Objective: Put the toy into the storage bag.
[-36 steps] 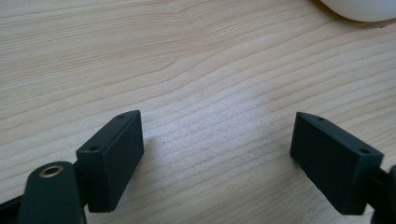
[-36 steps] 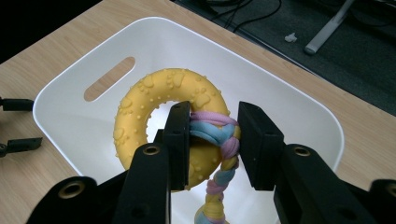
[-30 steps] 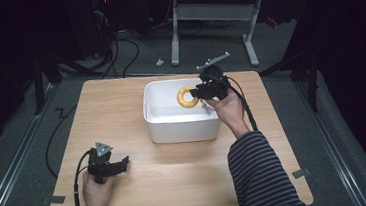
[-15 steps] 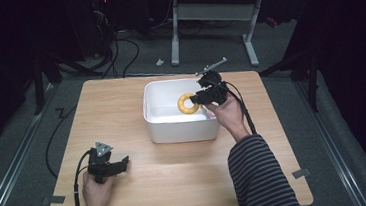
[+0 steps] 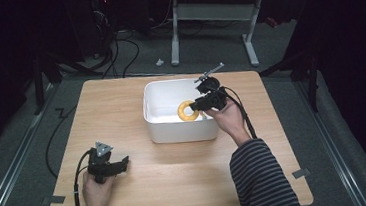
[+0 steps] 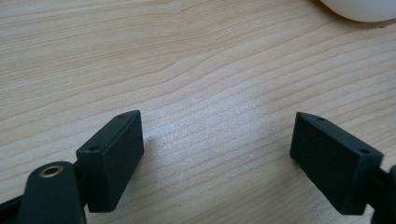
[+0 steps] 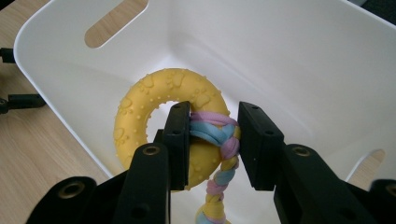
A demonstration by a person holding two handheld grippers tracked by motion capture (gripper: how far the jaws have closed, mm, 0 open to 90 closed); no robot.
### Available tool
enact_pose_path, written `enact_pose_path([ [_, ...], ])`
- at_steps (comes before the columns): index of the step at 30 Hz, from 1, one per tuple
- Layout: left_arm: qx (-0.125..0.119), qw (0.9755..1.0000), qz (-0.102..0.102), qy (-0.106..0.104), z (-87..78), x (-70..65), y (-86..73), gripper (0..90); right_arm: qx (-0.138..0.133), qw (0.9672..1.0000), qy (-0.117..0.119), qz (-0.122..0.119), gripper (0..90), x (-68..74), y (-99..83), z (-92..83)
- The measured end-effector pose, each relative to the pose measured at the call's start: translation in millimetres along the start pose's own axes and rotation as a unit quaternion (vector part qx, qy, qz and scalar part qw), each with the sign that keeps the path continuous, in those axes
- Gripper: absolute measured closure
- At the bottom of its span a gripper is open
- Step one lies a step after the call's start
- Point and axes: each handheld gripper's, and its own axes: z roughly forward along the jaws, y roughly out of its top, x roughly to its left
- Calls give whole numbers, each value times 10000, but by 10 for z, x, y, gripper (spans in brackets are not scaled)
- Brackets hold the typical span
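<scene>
Lowered since a second ago, the yellow ring toy (image 7: 159, 109) now hangs inside the white tub (image 5: 163, 127), right gripper (image 7: 214, 140) fingers clamped on its braided rope (image 7: 219, 135). Left gripper (image 6: 217, 156) rests on the tabletop (image 5: 177, 174), fingers spread, holding nothing. No writing is readable.

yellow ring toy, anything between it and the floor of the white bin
Nothing visible. The right hand-held gripper is shut on the yellow ring toy at its braided rope, holding it inside the white bin. The bin floor below it looks bare, and the left hand-held gripper rests far away.
</scene>
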Motion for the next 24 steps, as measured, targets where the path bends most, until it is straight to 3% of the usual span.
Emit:
enact_pose_path([
  [9, 0, 10000, 0, 0, 0, 0, 0, 178, 64, 9999, 122, 75, 656, 1, -16, -8],
  [11, 1, 10000, 0, -1, 0, 0, 0, 178, 84, 9998, 161, 121, 619, -7, -26, -1],
  [12, 1, 10000, 0, -1, 0, 0, 0, 177, -71, 9991, 341, 229, 547, -42, -53, -18],
  [13, 1, 10000, 0, -1, 0, 0, 0, 177, -71, 9991, 341, 229, 547, -42, -53, -18],
  [14, 2, 10000, 1, -1, 0, 0, 0, 177, -221, 9981, 450, 346, 493, -87, -84, -59],
  [22, -8, 10000, -10, 25, 2, -5, 0, 179, -530, 9971, 254, 476, 465, -192, -295, -263],
  [24, -10, 10000, -18, 29, 3, -4, 1, 180, -740, 9956, 187, 550, 467, -228, -384, -348],
])
